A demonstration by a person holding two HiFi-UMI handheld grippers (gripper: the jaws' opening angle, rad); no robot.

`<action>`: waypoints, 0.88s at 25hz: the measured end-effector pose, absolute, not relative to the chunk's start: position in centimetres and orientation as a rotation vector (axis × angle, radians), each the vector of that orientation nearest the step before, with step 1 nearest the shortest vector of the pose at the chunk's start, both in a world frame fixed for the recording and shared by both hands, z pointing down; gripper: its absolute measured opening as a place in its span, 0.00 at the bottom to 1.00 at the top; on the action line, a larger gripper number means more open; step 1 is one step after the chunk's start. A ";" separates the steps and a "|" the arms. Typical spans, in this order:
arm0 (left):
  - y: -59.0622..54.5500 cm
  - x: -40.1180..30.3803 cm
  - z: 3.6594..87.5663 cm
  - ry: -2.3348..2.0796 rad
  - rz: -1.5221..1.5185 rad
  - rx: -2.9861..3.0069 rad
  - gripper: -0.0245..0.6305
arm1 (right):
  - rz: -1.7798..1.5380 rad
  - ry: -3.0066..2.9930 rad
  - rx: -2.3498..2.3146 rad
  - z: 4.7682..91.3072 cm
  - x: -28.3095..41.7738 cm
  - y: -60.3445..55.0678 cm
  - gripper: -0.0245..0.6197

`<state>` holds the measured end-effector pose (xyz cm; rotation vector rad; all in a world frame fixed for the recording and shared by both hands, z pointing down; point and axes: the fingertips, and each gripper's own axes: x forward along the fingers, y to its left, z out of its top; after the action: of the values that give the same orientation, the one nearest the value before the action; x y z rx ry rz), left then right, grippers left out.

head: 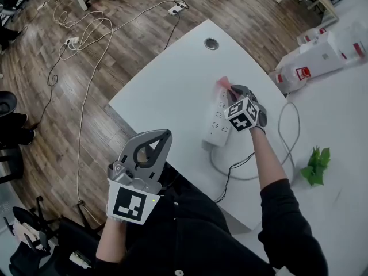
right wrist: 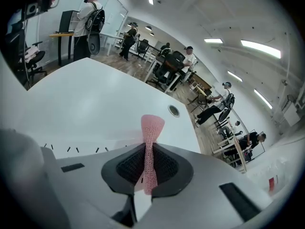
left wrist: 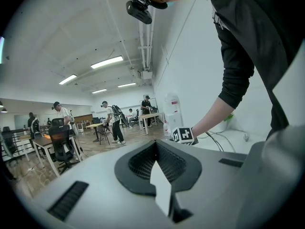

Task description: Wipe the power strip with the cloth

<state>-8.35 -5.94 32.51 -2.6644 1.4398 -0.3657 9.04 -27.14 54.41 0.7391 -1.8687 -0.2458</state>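
Note:
A white power strip [head: 217, 123] lies on the white table [head: 172, 79], its far end under my right gripper [head: 230, 89]. That gripper is shut on a pink cloth [head: 222, 84], which pokes out past the jaws onto the strip's far end. In the right gripper view the cloth [right wrist: 152, 125] stands pinched between the dark pads, with the strip's slotted face [right wrist: 86, 147] just below. My left gripper [head: 165, 135] is held off the table's near edge, by the person's body, shut and empty. The left gripper view shows its jaws [left wrist: 156, 149] closed.
The strip's grey cable [head: 248, 167] loops over the table near the right arm. A round grommet hole [head: 211, 43] sits near the far corner. A green object [head: 315, 165] lies at the right, white jugs [head: 310, 56] beyond. Cords [head: 86, 33] trail on the wooden floor.

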 end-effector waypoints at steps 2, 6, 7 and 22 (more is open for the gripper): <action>-5.9 -8.7 32.7 1.450 -0.372 -2.661 0.06 | -0.234 -1.875 0.721 54.9 8.7 -27.0 0.12; -6.0 -9.3 33.0 1.465 -0.376 -2.661 0.06 | -0.221 -1.880 0.709 55.3 8.3 -26.9 0.12; -6.0 -9.3 33.0 1.469 -0.375 -2.663 0.06 | -0.218 -1.881 0.707 55.3 8.2 -26.8 0.12; -6.1 -8.3 32.9 1.425 -0.364 -2.681 0.06 | -0.188 -1.930 0.677 55.4 7.4 -24.2 0.12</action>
<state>-8.32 -6.10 32.94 -2.6805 1.4252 -0.3636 7.35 -24.18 55.38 0.6766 -1.9300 -0.1877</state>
